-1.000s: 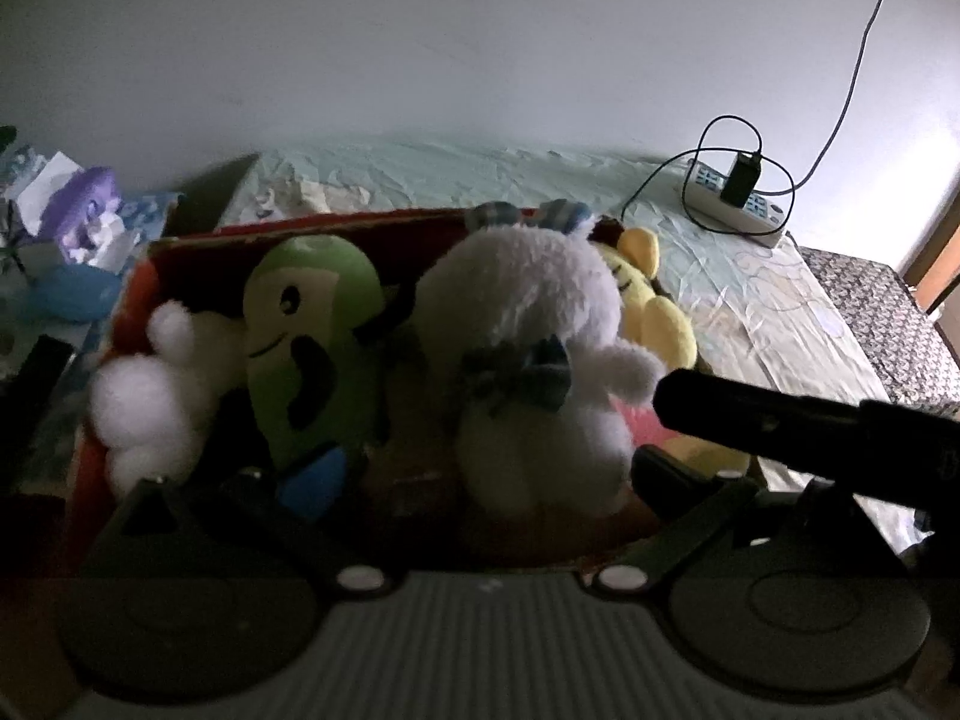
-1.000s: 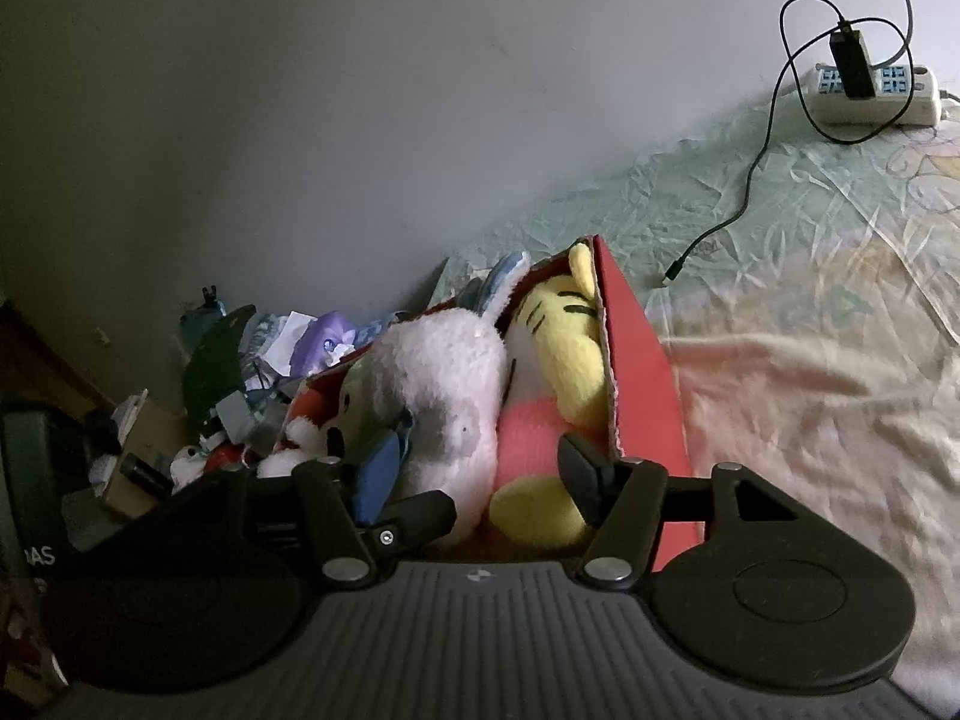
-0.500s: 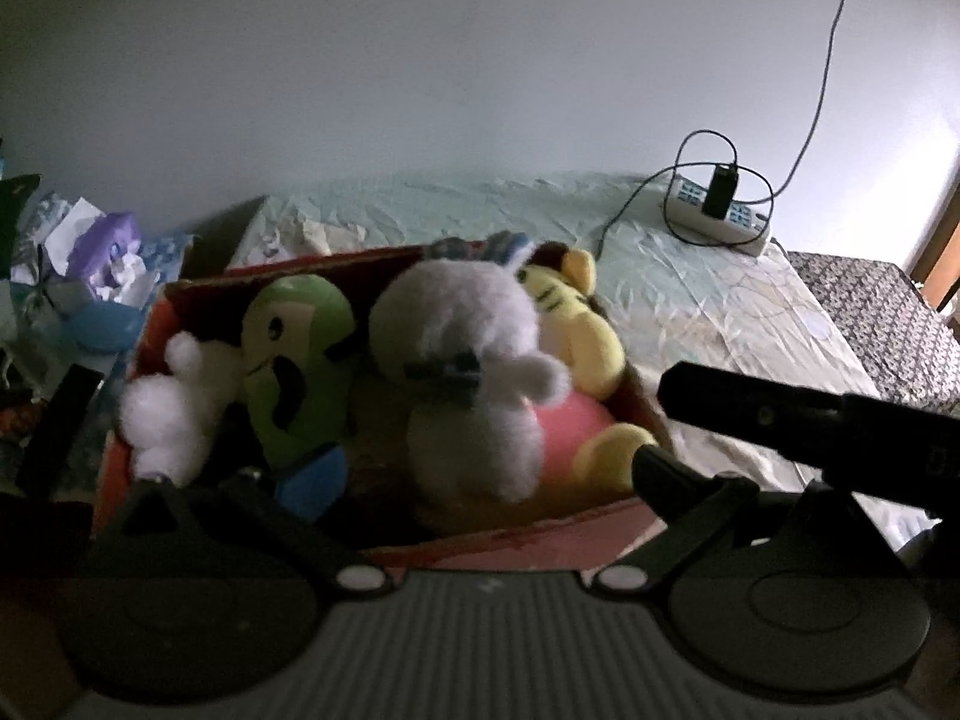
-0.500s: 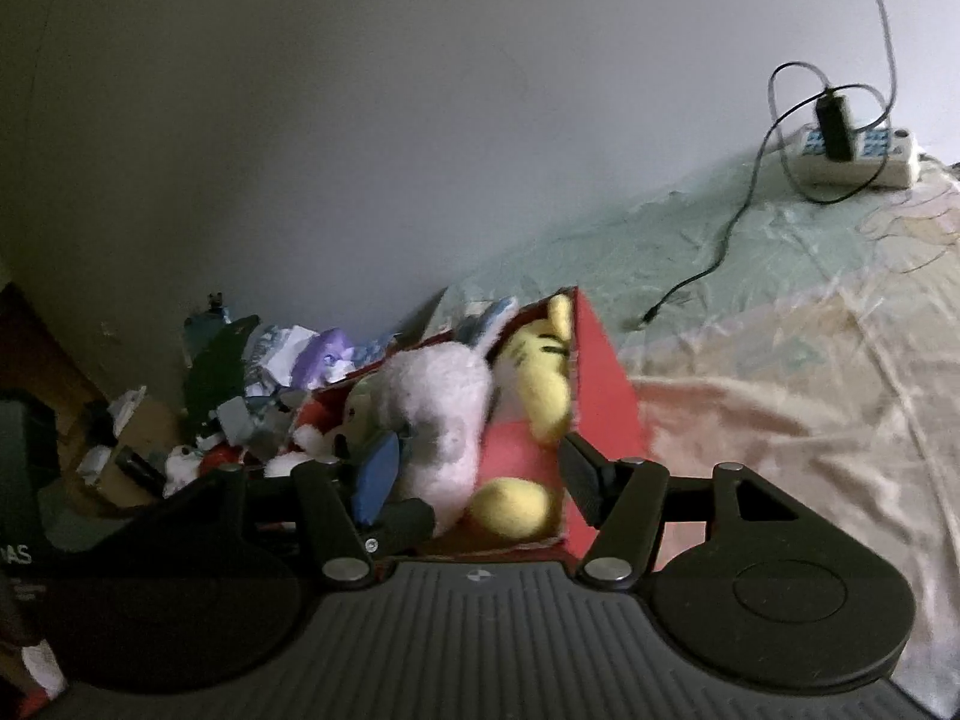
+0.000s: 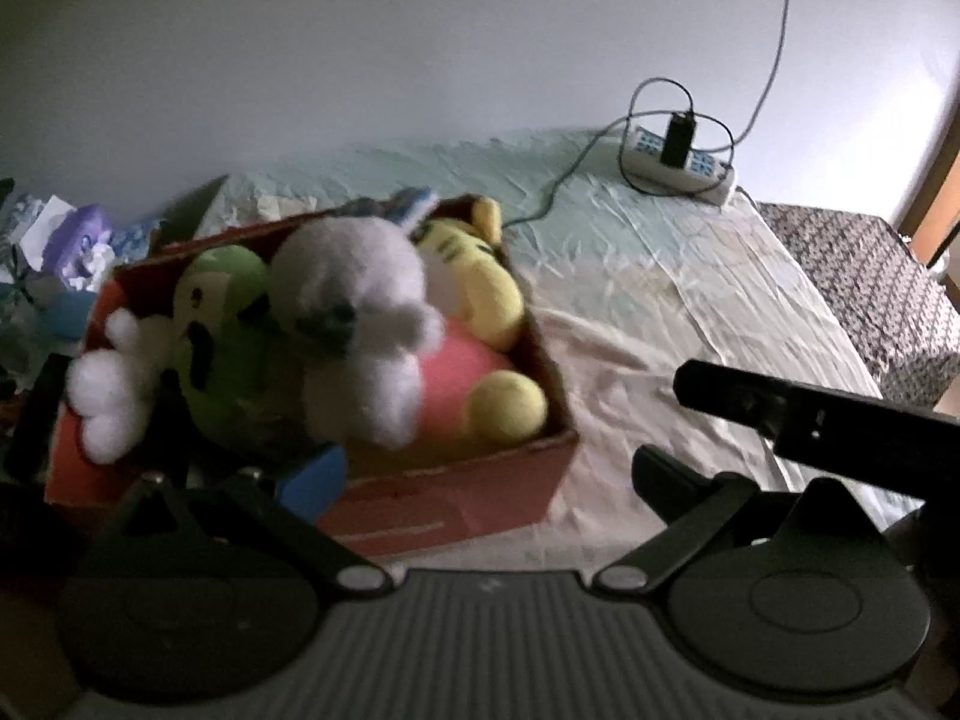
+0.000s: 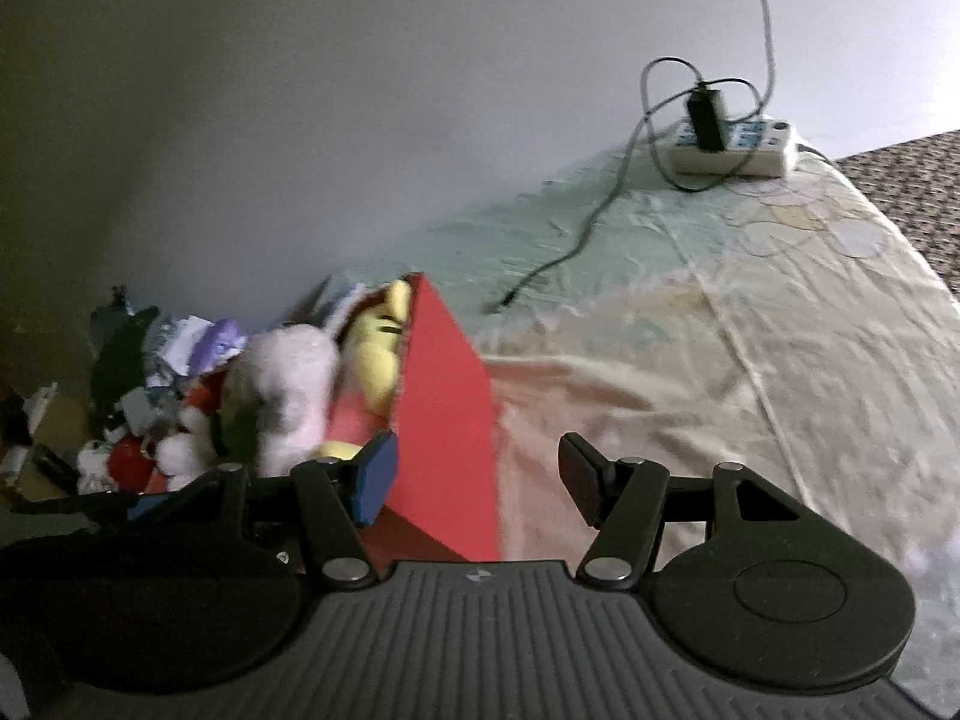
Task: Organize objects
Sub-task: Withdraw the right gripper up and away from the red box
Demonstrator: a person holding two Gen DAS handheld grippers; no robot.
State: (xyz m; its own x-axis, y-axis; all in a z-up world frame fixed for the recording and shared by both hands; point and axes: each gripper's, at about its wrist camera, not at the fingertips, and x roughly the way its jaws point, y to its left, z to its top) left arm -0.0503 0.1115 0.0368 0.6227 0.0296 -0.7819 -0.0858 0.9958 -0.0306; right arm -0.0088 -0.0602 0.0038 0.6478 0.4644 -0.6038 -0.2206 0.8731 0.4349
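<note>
Plush toys fill the red box (image 5: 456, 504) at the bed's (image 5: 690, 300) left edge. Both left gripper (image 5: 480, 480) and right gripper (image 6: 474, 480) hold nothing, jaws apart. Best to approach any next toy slowly, avoiding the charger cable (image 5: 558, 192).

Dim room: plain wall (image 5: 420, 48) behind a sheeted bed (image 5: 660, 276).

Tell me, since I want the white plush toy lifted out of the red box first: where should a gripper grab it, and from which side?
Probably grip the white plush toy across its round head, coming from above. It sits on top of the pile in the red box, and the green plush and yellow plush crowd its sides.
</note>
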